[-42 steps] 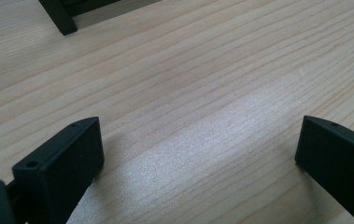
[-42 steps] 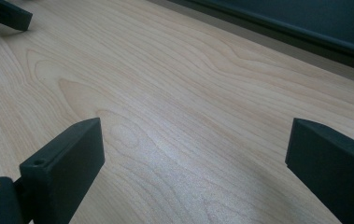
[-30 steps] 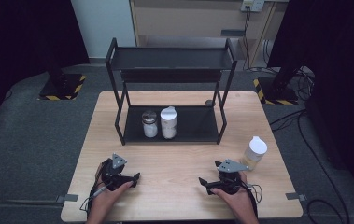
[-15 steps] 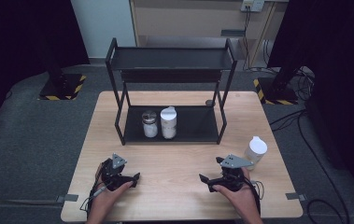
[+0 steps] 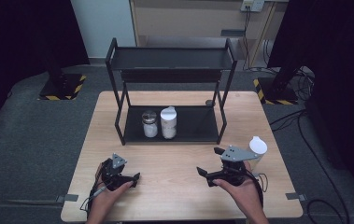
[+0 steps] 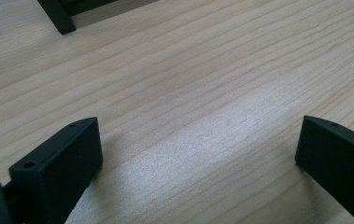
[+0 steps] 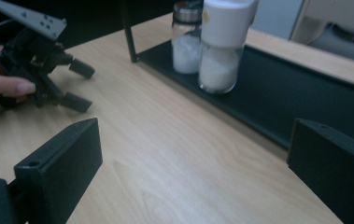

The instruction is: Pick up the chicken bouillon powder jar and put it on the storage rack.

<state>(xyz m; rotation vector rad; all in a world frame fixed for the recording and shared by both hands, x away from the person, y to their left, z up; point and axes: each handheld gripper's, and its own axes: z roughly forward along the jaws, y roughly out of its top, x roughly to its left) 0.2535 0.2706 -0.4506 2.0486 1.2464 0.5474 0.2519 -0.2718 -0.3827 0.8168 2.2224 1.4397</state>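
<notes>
both grippers open over bare table, white-capped bottle by right hand

left gripper (image 5: 129, 176) sits low at the near left of the pale wooden table (image 5: 174, 196), held in the person's left hand (image 5: 103, 193). jaws spread wide in the left gripper view, nothing but wood grain between them. right gripper (image 5: 210, 166) is at the near right of the table, held in the right hand (image 5: 240, 186), grey three-cornered plate on top. its jaws also stand wide apart, nothing between them.

translucent bottle with a white cap (image 5: 257, 150) stands upright on the table at the near right, just beside the right gripper on its outer side. contact between them: cannot tell from the high view.

black metal two-tier rack (image 5: 171, 60) stands at the middle of the table, well apart from both grippers. on its lower shelf: a glass jar with a metal lid (image 5: 150, 124) holding white contents, and just to its right a taller white-lidded container (image 5: 168, 122), also white inside. the two stand close together, upright. right gripper view looks across at this pair, with the left gripper farther off at its upper left.
</notes>
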